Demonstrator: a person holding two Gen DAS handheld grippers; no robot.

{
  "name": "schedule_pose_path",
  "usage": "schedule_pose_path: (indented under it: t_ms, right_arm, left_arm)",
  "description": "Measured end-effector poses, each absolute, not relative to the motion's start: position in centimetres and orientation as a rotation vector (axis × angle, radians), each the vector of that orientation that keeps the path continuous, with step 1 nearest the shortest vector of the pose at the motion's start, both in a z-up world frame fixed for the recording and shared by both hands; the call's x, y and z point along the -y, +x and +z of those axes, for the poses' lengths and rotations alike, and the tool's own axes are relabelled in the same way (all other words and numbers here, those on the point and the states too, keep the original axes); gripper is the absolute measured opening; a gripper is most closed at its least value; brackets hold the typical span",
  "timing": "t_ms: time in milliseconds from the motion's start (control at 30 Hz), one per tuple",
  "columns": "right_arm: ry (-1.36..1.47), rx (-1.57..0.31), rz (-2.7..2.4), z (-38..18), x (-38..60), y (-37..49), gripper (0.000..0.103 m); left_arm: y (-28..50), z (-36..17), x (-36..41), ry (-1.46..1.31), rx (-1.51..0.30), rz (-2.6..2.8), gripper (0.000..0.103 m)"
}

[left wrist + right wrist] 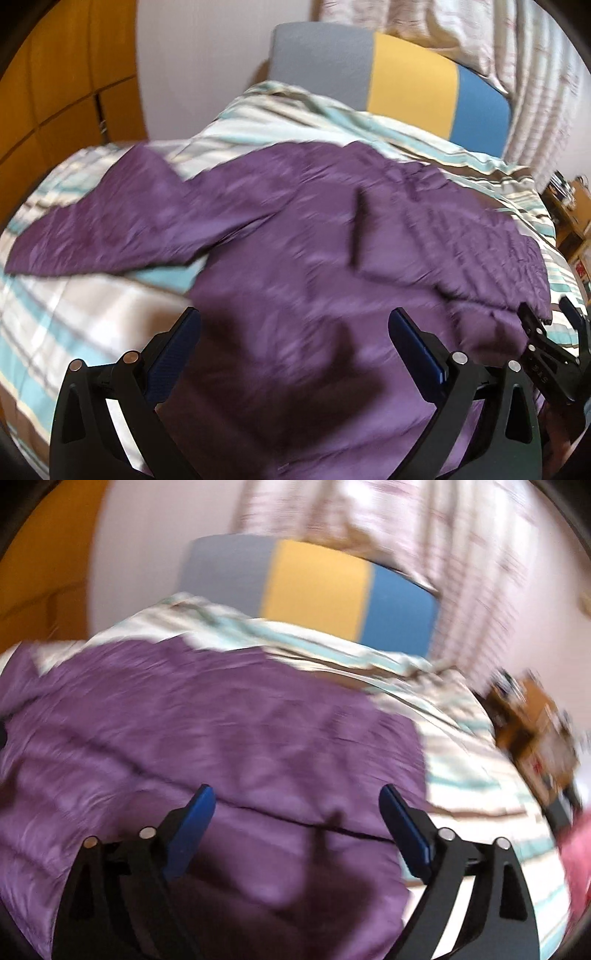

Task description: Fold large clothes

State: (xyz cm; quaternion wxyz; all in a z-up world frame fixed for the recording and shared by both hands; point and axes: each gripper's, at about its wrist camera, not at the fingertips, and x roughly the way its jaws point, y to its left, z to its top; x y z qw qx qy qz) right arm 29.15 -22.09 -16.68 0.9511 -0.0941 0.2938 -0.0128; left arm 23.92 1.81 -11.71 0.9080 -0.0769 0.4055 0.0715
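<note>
Two grippers: both hang over the purple garment (295, 229), neither holding any cloth.
Left gripper (293, 325): jaws spread wide, blue pads clear of the fabric beneath them.
Right gripper (297, 801): jaws spread wide too, nothing pinched between the blue pads; in the left wrist view it shows as a dark frame (546, 354) at the garment's right edge.
Garment: it lies across the striped bedcover (66, 302), body bunched toward the grippers, one long sleeve (122, 225) stretched out to its left.
Fold so far: the garment's right side seems already laid over the body, with a crease line (295, 821) running just in front of the right gripper; this is a judgement, since blur hides the layers.
Step in hand: likely a move to the next grasp point, probably the free sleeve on the garment's left.
Doing it well: pinch the sleeve near its end, catch the garment only and not the bedcover, lift enough to clear the bulk, lay it flat across the body, and smooth out wrinkles before letting go.
Risk: the fabric looks slippery and puffy, so a shallow pinch may slide off.
Beyond the garment: a grey, yellow and blue headboard (406, 85) and curtains (480, 44).
Containers: none visible on the bedcover; shelves (535, 723) to the garment's right hold items too blurred to name.
</note>
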Motion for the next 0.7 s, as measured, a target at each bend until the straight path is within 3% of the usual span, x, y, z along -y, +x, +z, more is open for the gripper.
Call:
schedule_pose_path:
  t_ms: [300, 400, 467, 700]
  right_arm:
    - [-0.010, -0.690, -0.154, -18.1, 26.4, 29.4, 0.094]
    - [-0.016, -0.681, -0.151, -18.3, 26.3, 29.2, 0.096]
    - [-0.008, -0.668, -0.143, -18.4, 25.8, 28.8, 0.097]
    - [0.176, -0.626, -0.117, -17.9, 28.7, 26.9, 0.096]
  left_arm:
    - [32.0, -12.7, 3.7, -0.047, -0.784, 0.140, 0.099]
    - [34.2, -14.4, 4.4, 0.051, -0.794, 0.187, 0.088]
    - [34.8, -15.8, 4.2, 0.091, -0.828, 0.206, 0.073]
    - [33.6, -16.6, 0.9, -0.027, -0.793, 0.290, 0.070]
